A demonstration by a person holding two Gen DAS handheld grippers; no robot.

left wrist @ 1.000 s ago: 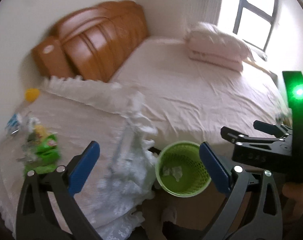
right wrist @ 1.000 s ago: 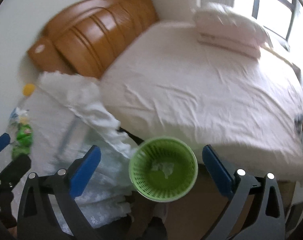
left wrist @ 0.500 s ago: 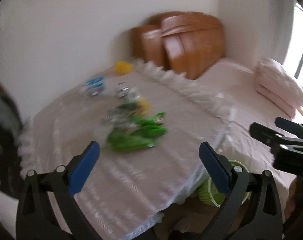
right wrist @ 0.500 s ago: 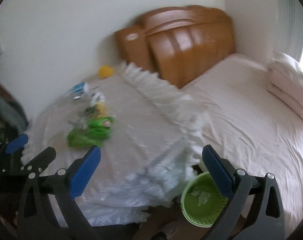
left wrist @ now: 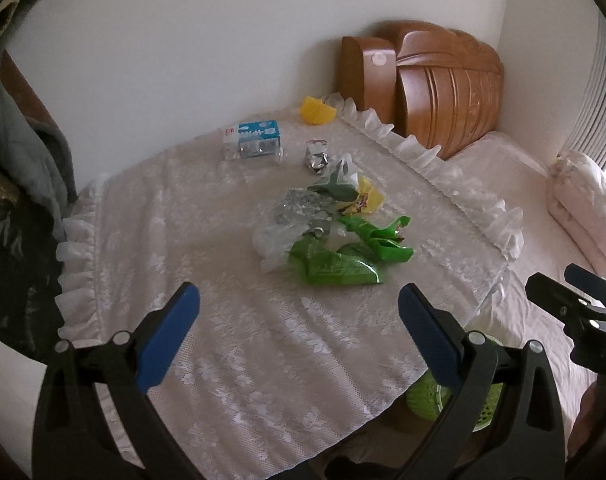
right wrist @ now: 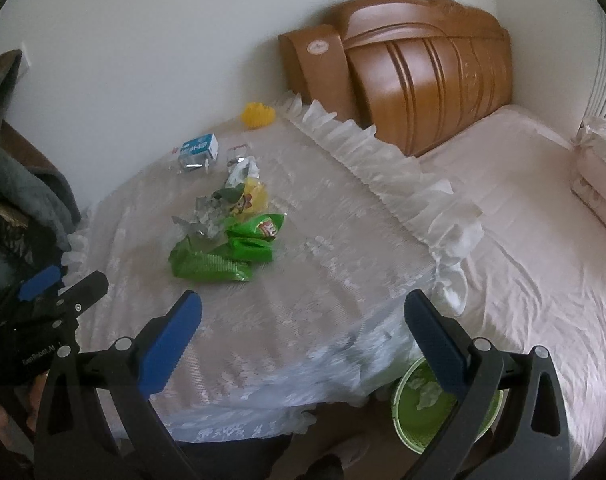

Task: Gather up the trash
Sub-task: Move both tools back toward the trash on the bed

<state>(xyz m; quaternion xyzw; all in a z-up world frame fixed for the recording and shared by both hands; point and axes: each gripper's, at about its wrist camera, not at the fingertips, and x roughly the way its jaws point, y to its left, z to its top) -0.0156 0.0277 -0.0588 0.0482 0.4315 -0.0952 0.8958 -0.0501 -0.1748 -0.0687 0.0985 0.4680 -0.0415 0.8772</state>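
Observation:
A heap of trash lies on a lace-covered table [left wrist: 231, 344]: green snack bags [left wrist: 335, 266] [right wrist: 211, 264], clear crumpled plastic [left wrist: 295, 208], a yellow wrapper [left wrist: 367, 200] [right wrist: 253, 196], a foil ball [left wrist: 317, 156] and a crushed bottle with a blue label [left wrist: 255, 140] [right wrist: 197, 154]. A green basket [right wrist: 435, 408] [left wrist: 427, 400] with white scraps stands on the floor below the table's right edge. My left gripper [left wrist: 299, 332] is open and empty above the table's near part. My right gripper [right wrist: 303, 332] is open and empty, to its right.
A yellow object [left wrist: 317, 110] lies at the table's far edge by the wall. A wooden headboard [right wrist: 423, 72] and a pink bed [right wrist: 523, 208] with folded pillows [left wrist: 583, 204] are to the right. Dark clothes [left wrist: 15, 128] hang at the left.
Both grippers have swung left, from above the green basket and bed to face the table with the trash heap. Both stay open and empty.

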